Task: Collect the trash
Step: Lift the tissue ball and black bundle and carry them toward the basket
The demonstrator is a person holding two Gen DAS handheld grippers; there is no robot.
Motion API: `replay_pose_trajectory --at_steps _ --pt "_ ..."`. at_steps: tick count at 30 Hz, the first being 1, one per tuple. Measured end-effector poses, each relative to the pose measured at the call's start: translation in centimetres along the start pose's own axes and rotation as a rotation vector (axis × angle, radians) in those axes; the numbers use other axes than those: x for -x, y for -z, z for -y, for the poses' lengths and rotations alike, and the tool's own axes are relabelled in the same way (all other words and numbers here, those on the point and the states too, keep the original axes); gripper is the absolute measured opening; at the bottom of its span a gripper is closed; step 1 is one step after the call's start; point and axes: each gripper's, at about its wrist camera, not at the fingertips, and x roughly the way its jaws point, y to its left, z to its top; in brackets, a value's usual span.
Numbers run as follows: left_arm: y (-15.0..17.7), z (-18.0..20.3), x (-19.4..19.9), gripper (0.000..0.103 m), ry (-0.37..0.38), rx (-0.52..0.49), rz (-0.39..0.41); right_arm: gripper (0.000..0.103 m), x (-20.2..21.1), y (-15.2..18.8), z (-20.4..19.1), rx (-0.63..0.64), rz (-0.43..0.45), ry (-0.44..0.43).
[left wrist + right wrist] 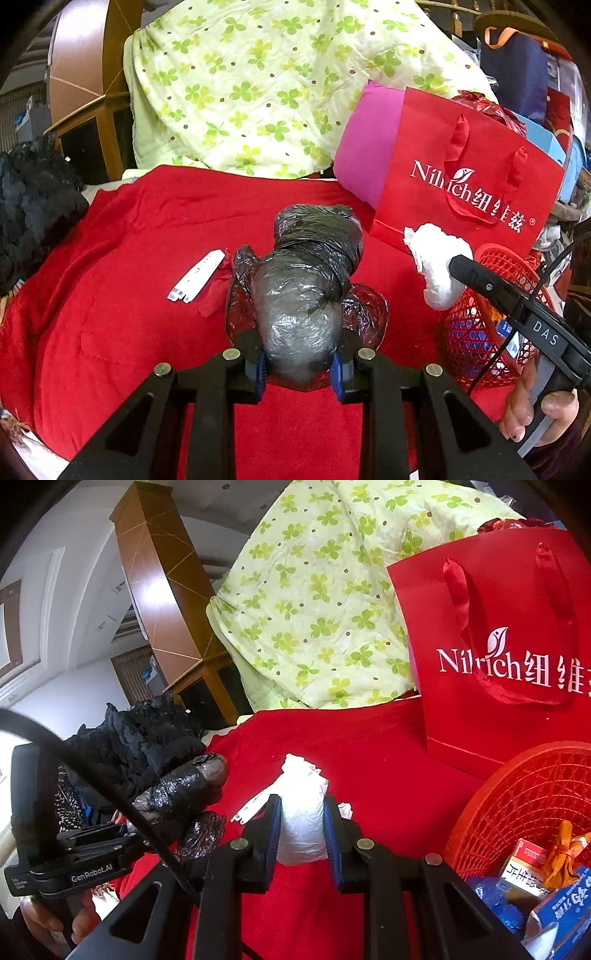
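Red bedding (122, 332) covers the whole working surface, with a pale green clover-print quilt (258, 81) heaped behind it and a wooden bed frame (162, 576) rising beyond. Taking the red paper gift bag (469, 181) printed "Nilrich" as the landmark: it stands on the bedding toward the right, a magenta cushion (365, 155) leaning just behind it and crumpled red foil (487, 107) showing above its top edge.

Just in front of the gift bag and lower sits a red mesh plastic basket (524, 794). Inside it, seen from the right wrist view, lie a red-and-white carton (524, 864), an orange wrapper (565, 849), a blue box with printed characters (565, 912) and something blue and crinkled (498, 901).

The left gripper (299, 369) has its blue pads pinching a black plastic bag bundle (310, 280), wrapped tight and glossy, which is held to the left of the gift bag, above the bedding. A white flat strip pack (197, 275) lies on the bedding farther left of the bundle, beside a scrap of red paper (216, 291).

The right gripper (301, 834) is clamped on a wad of white tissue (301, 812), held between the gift bag and the basket rim in the left wrist view. A hand (543, 413) grips its handle at the lower right. Dark ruffled fabric (147, 731) lies at the far left edge of the bedding.
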Motion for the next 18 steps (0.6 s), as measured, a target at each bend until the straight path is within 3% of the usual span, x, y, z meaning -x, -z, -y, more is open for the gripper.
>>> replay_pose_trajectory --at_steps 18 --pt "-0.5 1.8 0.8 0.028 0.03 -0.032 0.013 0.024 2.0 -0.5 1.1 -0.026 0.048 0.008"
